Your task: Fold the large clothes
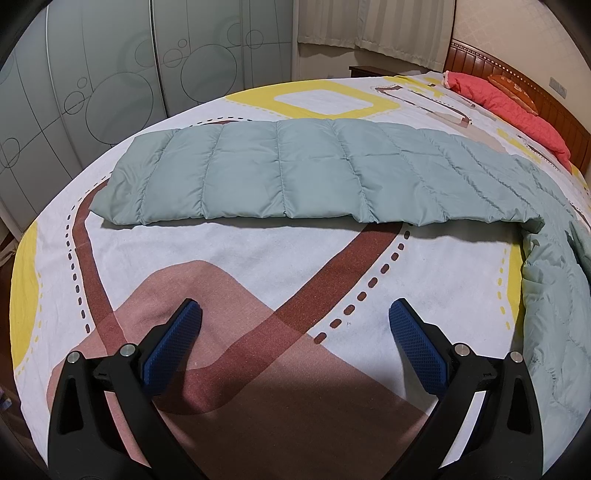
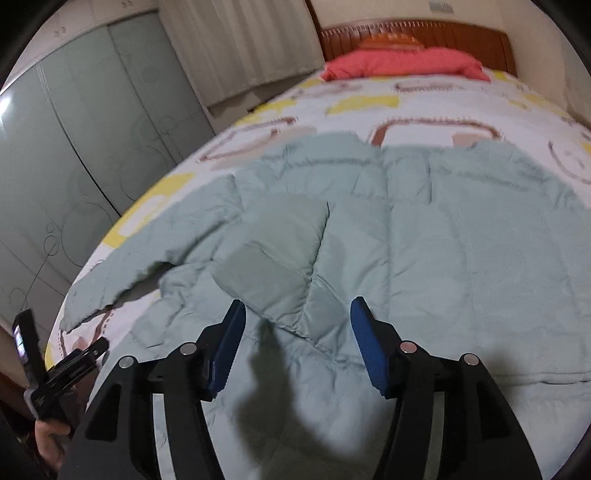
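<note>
A pale green quilted down coat [image 1: 280, 173] lies on the bed, one long padded part stretched flat across it and the rest bunched at the right edge. My left gripper [image 1: 295, 308] hovers open over the bare patterned sheet [image 1: 258, 258], well short of the coat, with nothing between its blue pads. In the right wrist view the coat [image 2: 443, 240] spreads wide under my right gripper [image 2: 297, 306]. That gripper is open just above the fabric. A folded-over flap [image 2: 280, 251] lies right ahead of its fingers. The pads press on nothing.
A red padded pillow [image 2: 402, 62] lies against the wooden headboard [image 2: 443, 33] at the far end. Frosted wardrobe doors [image 1: 92, 74] and a curtain [image 1: 369, 22] stand beyond the bed's left side. A person's hand [image 2: 48, 439] holds a black handle [image 2: 51, 380] at lower left.
</note>
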`<state>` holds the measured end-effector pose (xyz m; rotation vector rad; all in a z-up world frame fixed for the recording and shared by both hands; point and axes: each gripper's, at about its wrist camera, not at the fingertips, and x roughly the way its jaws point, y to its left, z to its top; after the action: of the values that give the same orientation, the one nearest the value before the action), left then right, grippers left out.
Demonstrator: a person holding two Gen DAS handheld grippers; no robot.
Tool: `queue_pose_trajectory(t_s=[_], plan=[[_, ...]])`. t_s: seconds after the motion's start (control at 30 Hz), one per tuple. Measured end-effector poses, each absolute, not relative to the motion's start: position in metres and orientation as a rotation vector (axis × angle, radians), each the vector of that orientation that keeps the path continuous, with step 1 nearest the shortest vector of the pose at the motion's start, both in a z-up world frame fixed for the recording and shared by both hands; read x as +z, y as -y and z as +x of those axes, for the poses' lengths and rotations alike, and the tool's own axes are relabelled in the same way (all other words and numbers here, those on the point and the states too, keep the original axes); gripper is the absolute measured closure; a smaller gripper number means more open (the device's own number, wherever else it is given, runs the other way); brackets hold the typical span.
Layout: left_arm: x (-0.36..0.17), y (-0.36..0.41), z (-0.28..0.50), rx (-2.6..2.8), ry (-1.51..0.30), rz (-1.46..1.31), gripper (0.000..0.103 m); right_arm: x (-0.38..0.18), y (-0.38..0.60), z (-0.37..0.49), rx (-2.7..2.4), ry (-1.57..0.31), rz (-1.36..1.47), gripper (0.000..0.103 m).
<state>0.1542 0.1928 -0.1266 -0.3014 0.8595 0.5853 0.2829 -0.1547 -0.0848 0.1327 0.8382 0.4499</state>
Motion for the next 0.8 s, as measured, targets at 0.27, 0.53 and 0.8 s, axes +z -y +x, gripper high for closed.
queue_pose_trajectory(t_s=[0.27,0.53,0.8], plan=[[-0.128,-0.193,0.157,0.59,-0.86,-0.293,0.002,-0.063,0.286,0.283,0.074,-0.753,0.225,0.055],[-0.129,-0.194,0.158,0.592,-0.861,-0.289,0.002,-0.111,0.318,0.3,-0.025,-0.91,0.185,0.054],[-0.129,-0.194,0.159,0.596,-0.863,-0.282,0.002,-0.077,0.348,0.351,-0.108,-0.78,0.248,0.054]])
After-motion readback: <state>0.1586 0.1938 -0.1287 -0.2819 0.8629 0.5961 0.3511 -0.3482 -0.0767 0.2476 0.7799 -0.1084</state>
